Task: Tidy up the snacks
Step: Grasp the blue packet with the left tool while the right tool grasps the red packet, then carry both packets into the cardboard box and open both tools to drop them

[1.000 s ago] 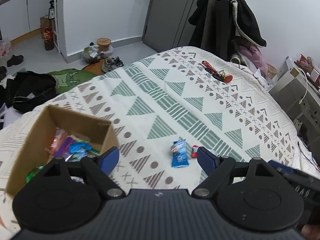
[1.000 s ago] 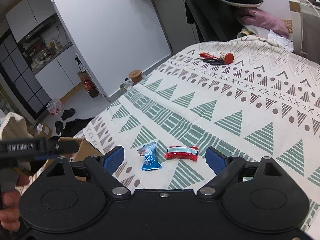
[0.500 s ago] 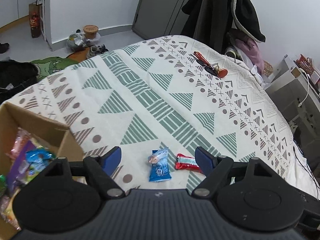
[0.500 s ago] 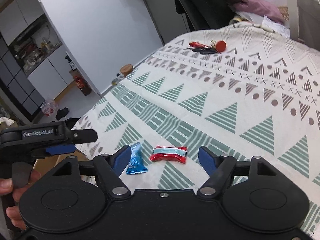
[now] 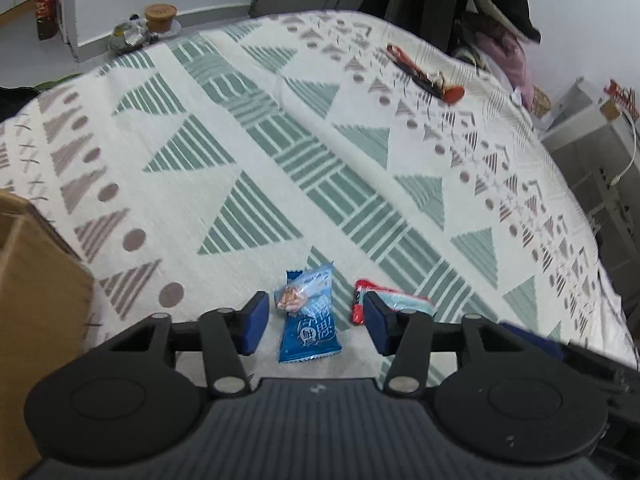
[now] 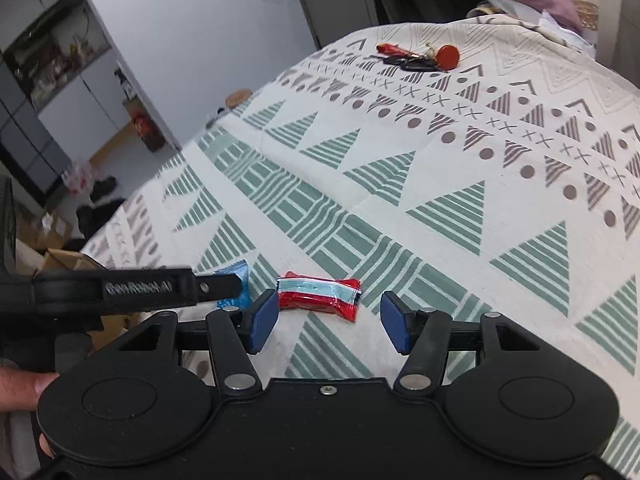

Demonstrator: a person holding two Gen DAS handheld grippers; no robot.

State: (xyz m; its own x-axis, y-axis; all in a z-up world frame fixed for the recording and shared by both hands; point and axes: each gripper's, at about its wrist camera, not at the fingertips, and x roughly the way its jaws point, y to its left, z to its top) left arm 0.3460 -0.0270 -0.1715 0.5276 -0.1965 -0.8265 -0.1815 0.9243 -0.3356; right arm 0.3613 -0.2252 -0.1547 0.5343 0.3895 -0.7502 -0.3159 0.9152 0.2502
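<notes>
Both tongs have dropped closer to the bed (image 5: 280, 148) over the last second, and each now brackets its own snack. The left tongs (image 5: 316, 322), which a moment ago looked down partly into the cardboard box (image 5: 36, 292), have swung away from it, so only the box's corner shows at their far left. Their jaws stand wide with nothing held, and the blue packet (image 5: 308, 320) lies flat on the bedspread between the two pads, touching neither as far as can be seen. The right tongs (image 6: 328, 322) are likewise spread wide and empty. The red packet (image 6: 318, 292) lies crosswise just ahead of the gap between their pads, slightly nearer the left pad. In the right view the left tongs cross in front of the blue packet and hide most of it. By the look of it, both are lined up for a pick. The remaining step would be to lower a little, close on each wrapper, and carry it to the box on the left. Thin, slippery wrappers lying flat on soft cloth may slide out or bring fabric up with them.
</notes>
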